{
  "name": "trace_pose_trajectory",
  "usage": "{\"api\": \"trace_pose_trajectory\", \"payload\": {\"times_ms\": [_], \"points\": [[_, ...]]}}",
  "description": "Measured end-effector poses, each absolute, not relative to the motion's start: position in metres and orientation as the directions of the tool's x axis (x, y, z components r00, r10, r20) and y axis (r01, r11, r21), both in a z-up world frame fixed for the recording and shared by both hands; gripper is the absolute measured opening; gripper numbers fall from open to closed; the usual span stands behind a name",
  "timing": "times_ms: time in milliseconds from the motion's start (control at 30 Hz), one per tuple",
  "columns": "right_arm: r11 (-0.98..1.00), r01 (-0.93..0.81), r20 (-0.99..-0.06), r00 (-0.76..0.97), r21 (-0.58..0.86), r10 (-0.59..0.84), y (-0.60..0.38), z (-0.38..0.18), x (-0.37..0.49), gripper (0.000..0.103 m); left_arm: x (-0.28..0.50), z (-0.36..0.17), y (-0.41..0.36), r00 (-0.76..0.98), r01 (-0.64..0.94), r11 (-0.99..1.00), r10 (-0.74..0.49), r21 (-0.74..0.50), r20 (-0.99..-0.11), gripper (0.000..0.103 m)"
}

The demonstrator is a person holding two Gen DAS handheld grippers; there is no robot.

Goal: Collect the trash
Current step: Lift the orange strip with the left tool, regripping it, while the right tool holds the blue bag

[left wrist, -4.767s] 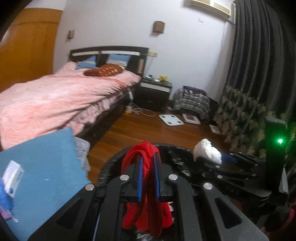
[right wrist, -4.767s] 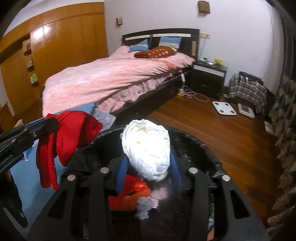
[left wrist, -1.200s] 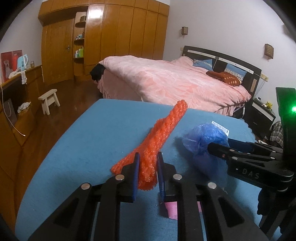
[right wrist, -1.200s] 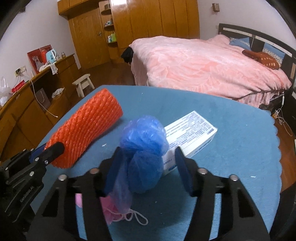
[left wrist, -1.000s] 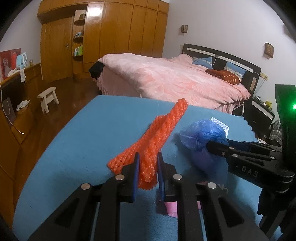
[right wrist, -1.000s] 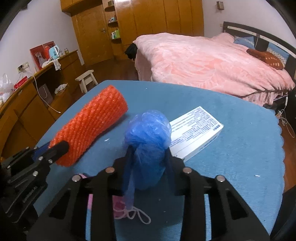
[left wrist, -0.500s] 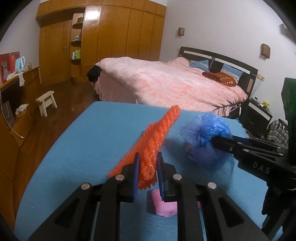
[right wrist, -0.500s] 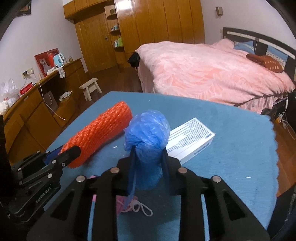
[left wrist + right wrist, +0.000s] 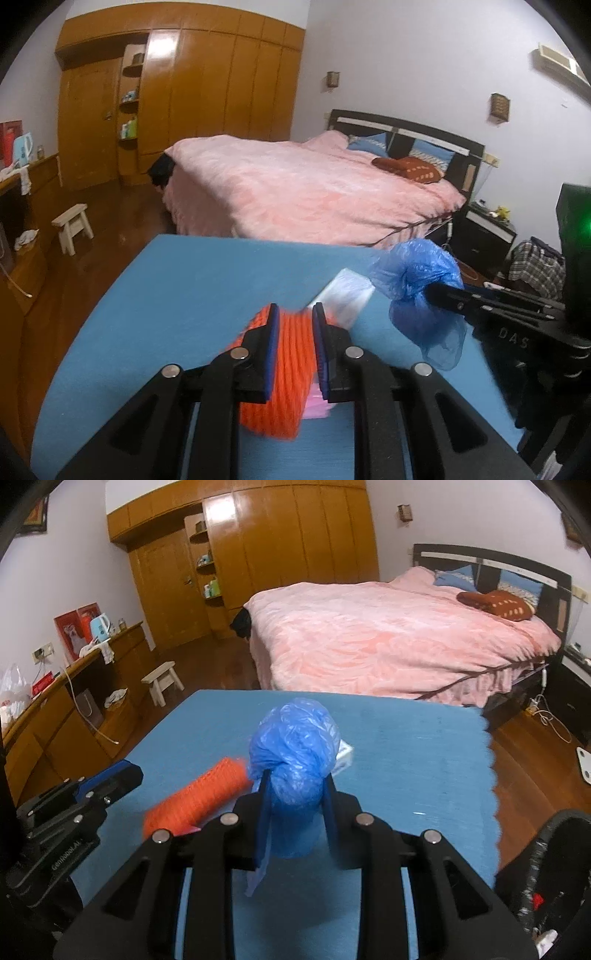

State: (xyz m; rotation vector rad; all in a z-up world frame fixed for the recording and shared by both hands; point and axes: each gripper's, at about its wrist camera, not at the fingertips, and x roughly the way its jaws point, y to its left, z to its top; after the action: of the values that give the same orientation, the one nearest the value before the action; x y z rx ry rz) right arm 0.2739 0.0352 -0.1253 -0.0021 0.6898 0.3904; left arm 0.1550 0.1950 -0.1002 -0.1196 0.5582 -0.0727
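My left gripper (image 9: 294, 314) is shut on an orange foam net sleeve (image 9: 284, 373), which hangs down between the pads above the blue table (image 9: 192, 288). My right gripper (image 9: 295, 775) is shut on a crumpled blue plastic bag (image 9: 293, 738), held above the table. The bag also shows in the left wrist view (image 9: 417, 280), and the orange sleeve in the right wrist view (image 9: 199, 797). A white carton (image 9: 347, 291) lies on the table behind the sleeve, and a pink item (image 9: 316, 404) lies under it. The black trash bin (image 9: 554, 867) is at the lower right.
A pink bed (image 9: 388, 635) stands beyond the table. A wooden wardrobe (image 9: 258, 554), a small stool (image 9: 162, 681) and a low cabinet (image 9: 55, 716) are on the left. The table's right edge (image 9: 489, 775) drops to wooden floor.
Both grippers rose from the table with their loads. The orange sleeve, which stretched out ahead, now droops between the left pads. The bin has come into the right wrist view.
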Motion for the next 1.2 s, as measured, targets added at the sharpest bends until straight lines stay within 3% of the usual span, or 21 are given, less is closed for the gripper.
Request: {"api": "trace_pose_trajectory", "payload": {"times_ms": [167, 333, 500, 800, 1033, 1200], "points": [[0.941, -0.314, -0.616, 0.719, 0.125, 0.322, 0.01, -0.12, 0.263, 0.025, 0.153, -0.091, 0.166, 0.847, 0.096, 0.987, -0.148, -0.127, -0.51, 0.018], [0.95, -0.287, -0.635, 0.713, 0.123, 0.297, -0.005, -0.132, 0.263, 0.025, 0.166, -0.108, 0.155, 0.81, 0.091, 0.988, -0.146, -0.123, -0.569, 0.019], [0.954, -0.274, -0.665, 0.691, 0.121, 0.283, -0.006, -0.153, 0.266, 0.026, 0.179, -0.132, 0.172, 0.78, 0.03, 0.994, -0.09, -0.108, -0.619, 0.045], [0.953, -0.279, -0.699, 0.658, 0.118, 0.279, 0.01, -0.175, 0.28, 0.026, 0.222, -0.168, 0.188, 0.714, 0.043, 0.994, -0.101, -0.101, -0.693, 0.06], [0.953, -0.283, -0.711, 0.649, 0.104, 0.27, 0.012, -0.181, 0.286, 0.026, 0.234, -0.192, 0.188, 0.672, 0.027, 0.995, -0.087, -0.093, -0.735, 0.061], [0.954, -0.279, -0.717, 0.642, 0.111, 0.271, 0.014, -0.182, 0.288, 0.026, 0.233, -0.194, 0.189, 0.672, 0.016, 0.996, -0.078, -0.091, -0.737, 0.042]]}}
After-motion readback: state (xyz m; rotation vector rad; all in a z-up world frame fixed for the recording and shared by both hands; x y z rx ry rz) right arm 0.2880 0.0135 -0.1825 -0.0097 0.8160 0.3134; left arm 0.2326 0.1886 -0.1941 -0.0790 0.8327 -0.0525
